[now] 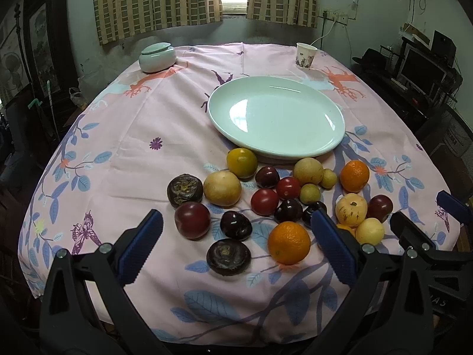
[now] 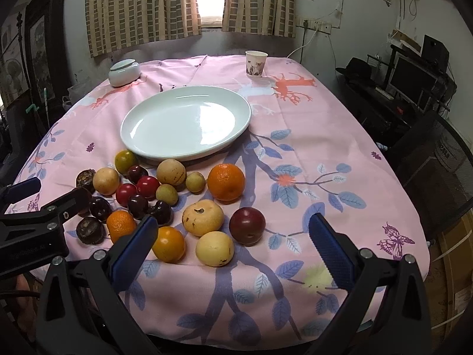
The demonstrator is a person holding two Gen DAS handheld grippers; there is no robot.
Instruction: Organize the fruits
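Both tongs, the left tongs [image 1: 236, 247] and the right tongs [image 2: 233, 244], hang wide open and hold nothing, low at the near edge of the pink flowered tabletop [image 2: 310, 153]. The loose round fruits [image 1: 266, 198] lie just ahead of the blue fingers, and beyond them waits the empty pale green oval ceramic plate [image 1: 224, 109], probably their destination (nothing is sorted yet). A small orange fruit [image 1: 344, 228] is half hidden behind the left tongs' inner finger.

One plate [image 2: 189, 148], one lidded jar [image 2: 124, 72], one paper cup [image 2: 256, 63]. Among the fruit: three oranges [image 2: 226, 182], two red tomatoes [image 2: 147, 186], three dark wrinkled fruits [image 1: 228, 256].
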